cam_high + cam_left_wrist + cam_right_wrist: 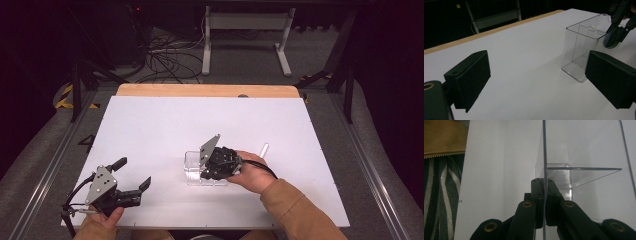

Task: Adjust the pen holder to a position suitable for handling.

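Observation:
A clear plastic box (192, 165) stands upright and open-topped on the white table (165, 125), a little right of the middle. My right gripper (209, 172) is shut on one of its walls. In the right gripper view the thin clear wall (544, 150) runs straight down between the pressed jaws of the right gripper (544, 182). The left gripper view has the box (579, 50) at the right with the right gripper (615, 37) clamped on its far rim. My left gripper (132, 173) stays open near the table's front left corner, nothing between its black pads (471, 75).
A small white stick (263, 149) lies just right of the box. A wooden strip (205, 90) borders the table's far edge. Beyond it, a white desk frame (245, 35) and cables sit on the floor. A tan sleeve (295, 210) reaches in from the bottom right.

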### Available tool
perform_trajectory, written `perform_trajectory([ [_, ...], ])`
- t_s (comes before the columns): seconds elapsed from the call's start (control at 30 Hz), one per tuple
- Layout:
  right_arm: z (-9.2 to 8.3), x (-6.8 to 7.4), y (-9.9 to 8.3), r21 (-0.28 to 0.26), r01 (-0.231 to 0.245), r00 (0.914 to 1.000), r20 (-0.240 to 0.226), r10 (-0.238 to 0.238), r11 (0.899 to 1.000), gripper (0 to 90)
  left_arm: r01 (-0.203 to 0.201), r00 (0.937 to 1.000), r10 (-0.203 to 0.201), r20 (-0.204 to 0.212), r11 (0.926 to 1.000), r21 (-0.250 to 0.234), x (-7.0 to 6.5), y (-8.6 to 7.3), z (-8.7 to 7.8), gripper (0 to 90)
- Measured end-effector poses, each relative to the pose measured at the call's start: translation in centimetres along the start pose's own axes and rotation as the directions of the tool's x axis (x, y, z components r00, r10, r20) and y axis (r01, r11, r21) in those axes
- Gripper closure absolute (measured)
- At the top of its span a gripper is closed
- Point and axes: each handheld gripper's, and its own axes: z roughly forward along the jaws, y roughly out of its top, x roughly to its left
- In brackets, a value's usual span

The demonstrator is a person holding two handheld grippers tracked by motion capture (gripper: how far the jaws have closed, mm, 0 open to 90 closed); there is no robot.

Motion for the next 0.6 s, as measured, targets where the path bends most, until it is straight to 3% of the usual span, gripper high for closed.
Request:
perform_trajectory([
  [0.3,0.0,0.1,-0.1,-0.008,-0.005,1.0,0.003,0.005,1.0,86.0,-0.001,1.0,0.001,0.001,1.0,0.0,-0.1,0.1,0.1,7.0],
  [0.37,-0.1,0.1,-0.2,-0.018,-0.012,0.9999,0.005,0.012,1.0,77.8,-0.003,1.0,0.003,0.001,1.0,0.0,-0.1,0.1,0.1,7.0],
  [0.43,-0.9,0.3,-0.4,-0.065,-0.014,0.9998,0.015,0.015,0.998,66.1,-0.006,1.0,0.006,0.003,1.0,0.001,0.0,0.1,0.1,7.0],
  [0.5,-1.3,0.3,-0.4,-0.083,-0.015,0.9997,0.019,0.017,0.996,62.7,-0.003,1.0,0.003,0.005,1.0,-0.001,-0.1,0.1,0.2,7.0],
  [0.53,-1.8,0.5,-0.6,-0.109,-0.025,0.9991,0.031,0.028,0.994,59.4,-0.003,1.0,0.003,0.005,1.0,-0.001,-0.1,0.1,0.2,7.0],
  [0.57,-2.9,0.9,-0.9,-0.162,-0.029,0.996,0.079,0.042,0.986,49.6,-0.007,1.0,0.007,0.004,1.0,-0.001,0.0,0.2,0.2,7.0],
  [0.6,-2.9,0.9,-0.9,-0.162,-0.029,0.996,0.079,0.042,0.986,49.6,-0.007,1.0,0.007,0.006,1.0,-0.001,0.0,0.2,0.3,7.0],
])
